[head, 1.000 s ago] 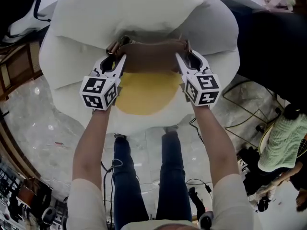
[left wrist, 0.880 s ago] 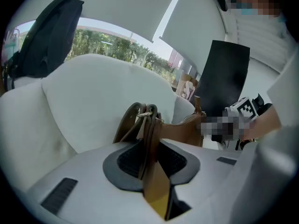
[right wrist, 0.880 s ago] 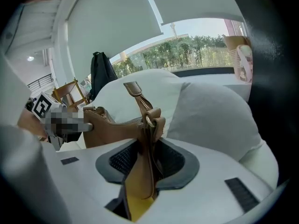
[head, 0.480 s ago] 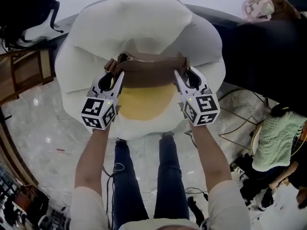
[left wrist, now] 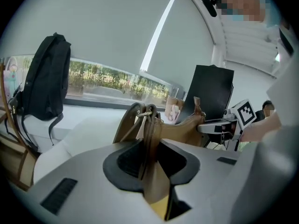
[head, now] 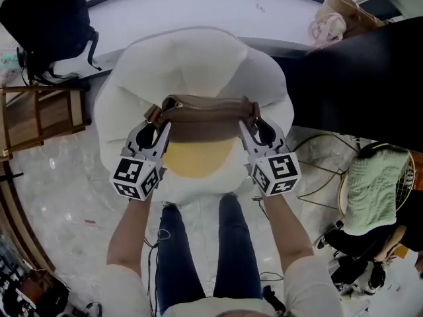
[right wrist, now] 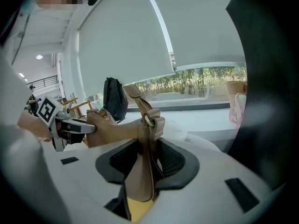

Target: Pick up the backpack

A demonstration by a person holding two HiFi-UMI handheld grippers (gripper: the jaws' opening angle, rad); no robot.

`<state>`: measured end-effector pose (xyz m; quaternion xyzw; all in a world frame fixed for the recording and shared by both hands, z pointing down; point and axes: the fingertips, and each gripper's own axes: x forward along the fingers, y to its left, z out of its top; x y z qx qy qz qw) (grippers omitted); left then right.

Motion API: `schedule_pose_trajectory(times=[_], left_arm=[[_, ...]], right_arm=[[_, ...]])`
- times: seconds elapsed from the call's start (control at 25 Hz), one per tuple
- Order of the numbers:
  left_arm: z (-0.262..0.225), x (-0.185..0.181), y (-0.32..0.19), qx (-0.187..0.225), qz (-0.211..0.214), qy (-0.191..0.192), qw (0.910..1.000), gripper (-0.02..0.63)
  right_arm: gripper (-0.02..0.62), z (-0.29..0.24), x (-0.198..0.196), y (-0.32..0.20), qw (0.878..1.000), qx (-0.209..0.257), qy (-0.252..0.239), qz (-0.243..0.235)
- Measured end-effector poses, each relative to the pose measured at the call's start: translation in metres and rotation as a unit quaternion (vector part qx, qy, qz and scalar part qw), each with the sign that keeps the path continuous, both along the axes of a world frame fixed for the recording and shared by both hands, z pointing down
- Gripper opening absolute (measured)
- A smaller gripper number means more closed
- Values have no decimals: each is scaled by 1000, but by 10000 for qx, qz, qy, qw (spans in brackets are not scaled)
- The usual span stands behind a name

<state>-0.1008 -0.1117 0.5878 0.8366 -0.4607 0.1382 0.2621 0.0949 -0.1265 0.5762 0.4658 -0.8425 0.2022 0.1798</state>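
Now w/ left gripper [head: 154, 129] & right gripper [head: 256, 128] clamped on backpack [head: 205, 116] ends, frame center, we should raise both sides evenly.

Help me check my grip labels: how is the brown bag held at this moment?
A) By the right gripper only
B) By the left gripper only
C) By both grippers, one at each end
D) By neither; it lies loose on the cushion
C: the left gripper clamps one end of the brown bag and the right gripper the other, with leather pinched between each pair of jaws.
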Motion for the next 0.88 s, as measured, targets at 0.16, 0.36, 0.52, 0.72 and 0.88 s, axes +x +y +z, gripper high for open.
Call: schedule_pose_trajectory(times=[0.16,0.36,0.52,0.72,0.88], left_arm=[[-43,-1,12,51,-10,113,9999,106],[-103,2,23,244,23,92,9997,106],[-146,3,28,410,12,74,9991,106],[-206,3,43,534,-13,105,9985,106],[-249,3,54,637,-57,124,9979,106]], right_arm=[[153,-48,-2,11,9997,207,14,-90],[153,-107,1,26,9993,373,17,-48],[153,-150,3,34,9987,503,21,58],[153,-208,3,46,9983,586,14,36],[153,-252,3,55,9971,759,15,23]])
